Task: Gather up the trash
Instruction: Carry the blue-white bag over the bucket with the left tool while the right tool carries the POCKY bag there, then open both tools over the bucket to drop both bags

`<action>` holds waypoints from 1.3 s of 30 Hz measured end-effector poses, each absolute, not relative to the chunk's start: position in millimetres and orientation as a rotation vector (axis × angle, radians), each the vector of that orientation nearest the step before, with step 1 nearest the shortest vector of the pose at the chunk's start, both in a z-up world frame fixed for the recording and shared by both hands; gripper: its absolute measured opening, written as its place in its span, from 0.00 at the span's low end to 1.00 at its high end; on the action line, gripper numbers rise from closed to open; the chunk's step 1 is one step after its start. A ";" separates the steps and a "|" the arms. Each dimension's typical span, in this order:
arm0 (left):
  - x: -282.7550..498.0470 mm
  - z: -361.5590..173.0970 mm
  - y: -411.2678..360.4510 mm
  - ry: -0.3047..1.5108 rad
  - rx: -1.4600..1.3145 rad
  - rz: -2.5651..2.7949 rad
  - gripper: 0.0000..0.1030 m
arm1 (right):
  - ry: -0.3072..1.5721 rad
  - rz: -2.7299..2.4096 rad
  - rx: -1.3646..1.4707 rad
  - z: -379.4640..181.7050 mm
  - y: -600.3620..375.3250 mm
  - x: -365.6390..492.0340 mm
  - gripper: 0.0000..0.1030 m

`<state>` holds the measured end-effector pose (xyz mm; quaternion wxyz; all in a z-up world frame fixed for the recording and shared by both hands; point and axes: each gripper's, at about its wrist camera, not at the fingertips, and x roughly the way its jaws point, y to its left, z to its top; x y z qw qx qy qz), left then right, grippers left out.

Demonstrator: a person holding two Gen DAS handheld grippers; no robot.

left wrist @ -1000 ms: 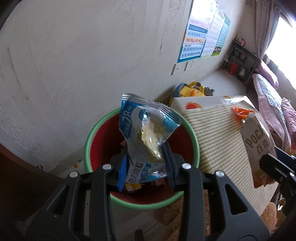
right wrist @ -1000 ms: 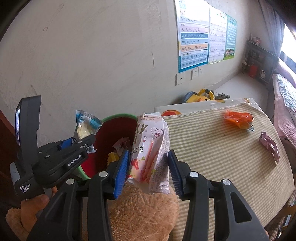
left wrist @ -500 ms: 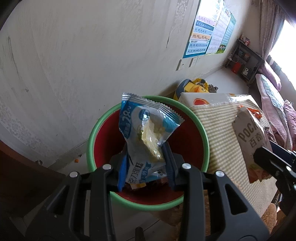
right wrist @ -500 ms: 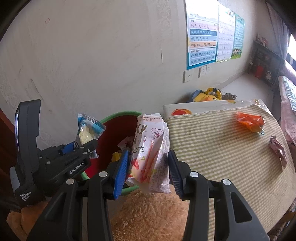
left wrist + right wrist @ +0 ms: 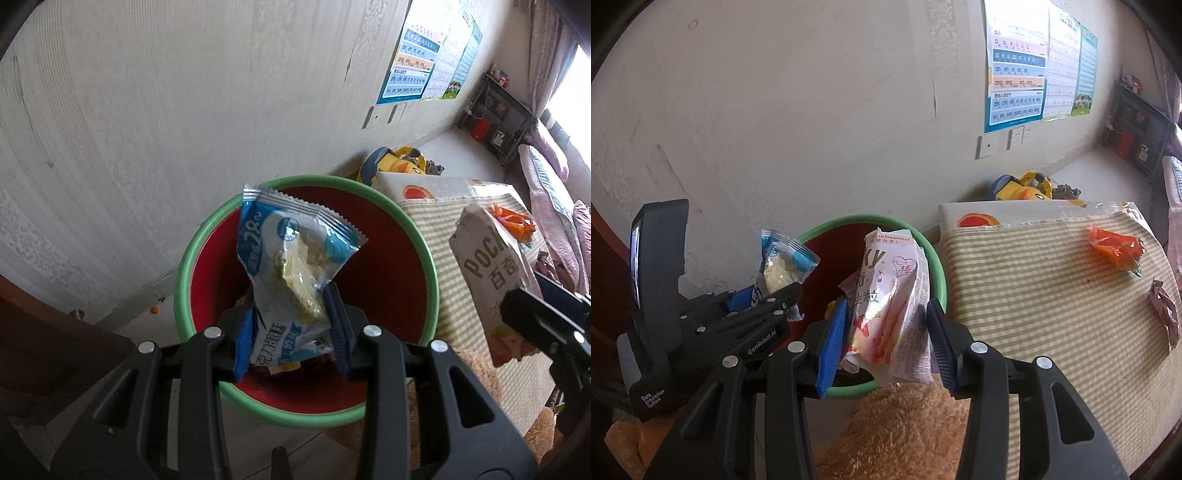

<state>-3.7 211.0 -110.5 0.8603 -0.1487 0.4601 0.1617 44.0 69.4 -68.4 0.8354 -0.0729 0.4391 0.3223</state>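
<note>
A red bin with a green rim (image 5: 369,192) stands against the wall; it also shows in the right wrist view (image 5: 923,243). My left gripper (image 5: 291,332) is shut on a blue-and-white cake wrapper (image 5: 291,258) and holds it above the bin's opening. My right gripper (image 5: 886,328) is shut on a white Pocky packet (image 5: 890,295), held over the bin's near rim. The packet also shows in the left wrist view (image 5: 487,258). The left gripper with its wrapper (image 5: 783,262) shows left of the bin in the right wrist view.
A striped tablecloth (image 5: 1034,288) lies right of the bin, with an orange wrapper (image 5: 1115,247) and a purple wrapper (image 5: 1163,314) on it. A yellow toy (image 5: 1027,188) sits by the wall. Tan plush fabric (image 5: 905,435) lies below the grippers.
Both grippers have moved left, over the bin, each keeping hold of its wrapper. The bin now sits more centred under them.
</note>
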 end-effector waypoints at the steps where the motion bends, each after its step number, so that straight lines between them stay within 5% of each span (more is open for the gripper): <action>1: -3.2 -112.2 211.5 0.969 -0.313 0.340 0.33 | 0.933 0.684 -0.157 -69.7 71.2 45.3 0.42; 26: 11.0 -139.8 220.3 1.042 -0.334 0.342 0.33 | 0.980 0.676 -0.160 -92.0 82.7 64.9 0.43; 31: 10.8 -140.8 223.6 1.035 -0.370 0.348 0.68 | 0.990 0.694 -0.141 -93.5 81.9 67.8 0.46; 39: 8.5 -132.9 220.3 1.035 -0.347 0.354 0.68 | 0.945 0.627 -0.168 -93.6 43.9 74.3 0.54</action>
